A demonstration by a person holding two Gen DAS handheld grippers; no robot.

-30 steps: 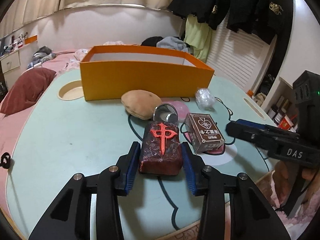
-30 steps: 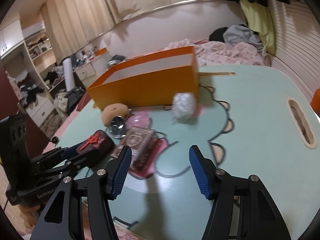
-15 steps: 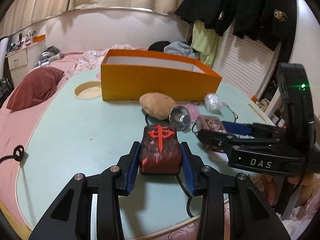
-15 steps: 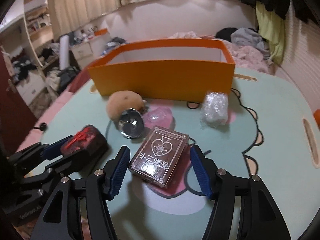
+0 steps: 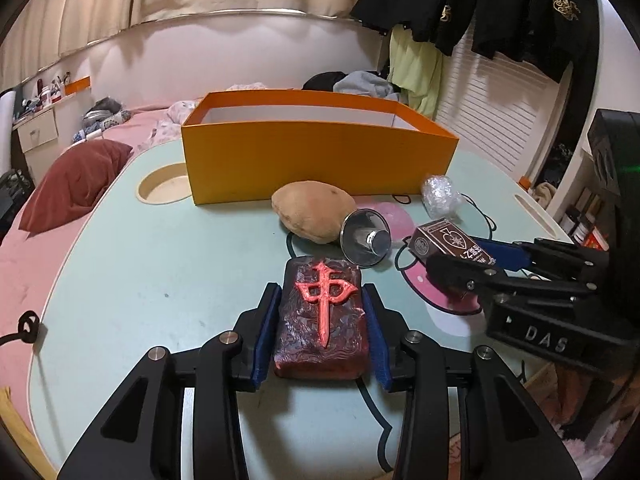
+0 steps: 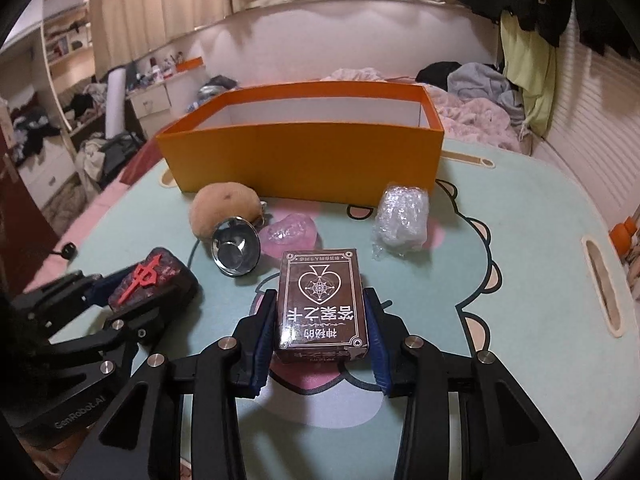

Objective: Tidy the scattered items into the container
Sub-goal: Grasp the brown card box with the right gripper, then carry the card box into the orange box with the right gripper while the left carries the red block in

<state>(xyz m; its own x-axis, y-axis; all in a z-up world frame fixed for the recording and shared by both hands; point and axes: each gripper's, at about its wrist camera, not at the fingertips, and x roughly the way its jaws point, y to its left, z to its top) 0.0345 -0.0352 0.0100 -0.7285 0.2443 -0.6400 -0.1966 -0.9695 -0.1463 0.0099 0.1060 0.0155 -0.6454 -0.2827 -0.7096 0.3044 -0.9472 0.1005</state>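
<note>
My left gripper (image 5: 320,316) is shut on a dark red block with a red character (image 5: 322,320), held just above the table; it also shows in the right wrist view (image 6: 152,280). My right gripper (image 6: 320,320) is shut on a brown card box (image 6: 320,308), which also shows in the left wrist view (image 5: 448,240). The open orange box (image 5: 316,160) stands behind. In front of it lie a potato (image 5: 314,210), a metal funnel (image 5: 366,238), a pink crystal (image 6: 288,234) and a clear plastic wad (image 6: 400,216).
The mint-green table (image 5: 160,260) has a round cup hole (image 5: 164,188) left of the box and a slot (image 6: 600,284) at the right edge. A bed with a red pillow (image 5: 76,180) lies beyond the table on the left.
My right gripper has come in around the card box and shut on it. My left gripper has drawn back and lifted a little, still holding the red block.
</note>
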